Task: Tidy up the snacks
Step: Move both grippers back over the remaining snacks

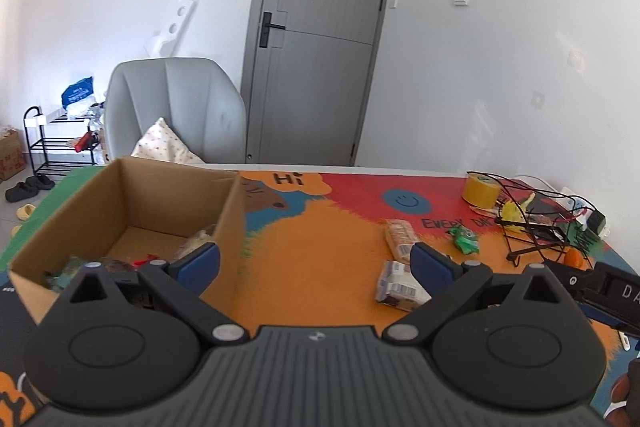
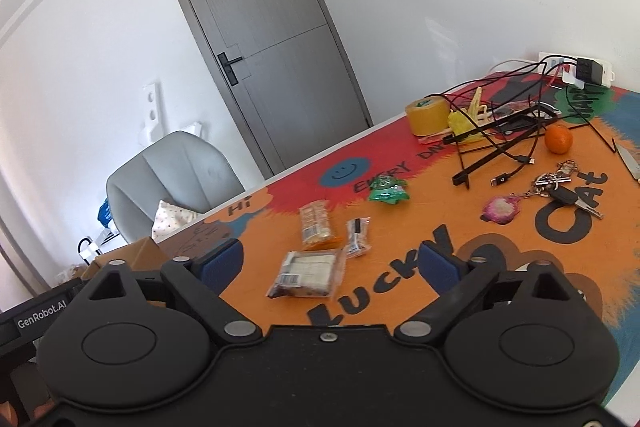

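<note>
A cardboard box (image 1: 132, 199) stands at the table's left with several snack packets (image 1: 120, 265) inside. My left gripper (image 1: 316, 263) is open and empty, over the mat between the box and a clear packet (image 1: 396, 287). An orange-and-tan packet (image 1: 400, 233) and a green packet (image 1: 464, 238) lie beyond. In the right wrist view my right gripper (image 2: 332, 263) is open and empty, above the clear packet (image 2: 310, 273). A small white packet (image 2: 357, 237), the orange packet (image 2: 316, 225) and the green packet (image 2: 387, 189) lie further on. The box corner (image 2: 132, 257) shows at left.
A tape roll (image 2: 427, 115), a black wire stand with cables (image 2: 496, 135), an orange fruit (image 2: 558, 139), keys with a pink charm (image 2: 560, 193) and a power strip (image 2: 576, 69) sit at the table's right. A grey chair (image 1: 176, 107) stands behind the table.
</note>
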Demonstrator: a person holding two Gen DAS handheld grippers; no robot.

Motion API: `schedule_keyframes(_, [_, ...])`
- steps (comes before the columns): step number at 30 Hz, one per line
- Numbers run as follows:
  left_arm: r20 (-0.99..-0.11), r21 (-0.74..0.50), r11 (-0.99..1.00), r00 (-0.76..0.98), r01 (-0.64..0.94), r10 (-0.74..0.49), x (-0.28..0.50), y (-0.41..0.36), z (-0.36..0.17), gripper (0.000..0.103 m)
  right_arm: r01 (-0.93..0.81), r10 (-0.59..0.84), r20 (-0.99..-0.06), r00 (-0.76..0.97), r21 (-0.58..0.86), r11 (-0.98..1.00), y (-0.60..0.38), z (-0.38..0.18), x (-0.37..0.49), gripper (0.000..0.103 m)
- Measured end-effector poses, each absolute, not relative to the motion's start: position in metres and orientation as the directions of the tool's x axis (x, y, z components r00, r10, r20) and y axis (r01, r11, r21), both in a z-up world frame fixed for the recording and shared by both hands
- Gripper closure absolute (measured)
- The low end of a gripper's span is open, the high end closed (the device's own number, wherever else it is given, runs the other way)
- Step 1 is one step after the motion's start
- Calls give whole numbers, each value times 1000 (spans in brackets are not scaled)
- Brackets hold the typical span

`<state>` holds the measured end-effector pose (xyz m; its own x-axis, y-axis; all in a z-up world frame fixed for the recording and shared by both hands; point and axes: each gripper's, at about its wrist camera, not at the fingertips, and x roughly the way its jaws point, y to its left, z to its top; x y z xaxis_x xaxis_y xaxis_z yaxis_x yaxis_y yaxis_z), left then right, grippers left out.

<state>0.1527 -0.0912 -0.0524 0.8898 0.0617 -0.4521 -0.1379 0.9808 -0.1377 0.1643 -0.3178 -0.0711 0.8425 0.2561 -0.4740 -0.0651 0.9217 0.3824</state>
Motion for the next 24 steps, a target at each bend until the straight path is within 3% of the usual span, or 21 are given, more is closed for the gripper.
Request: schedule_keyframes(24, [-567,-88,995,824,-51,-8,230,-154,-91,2,32,208,-541,815,400,916,-360,-103,209,14])
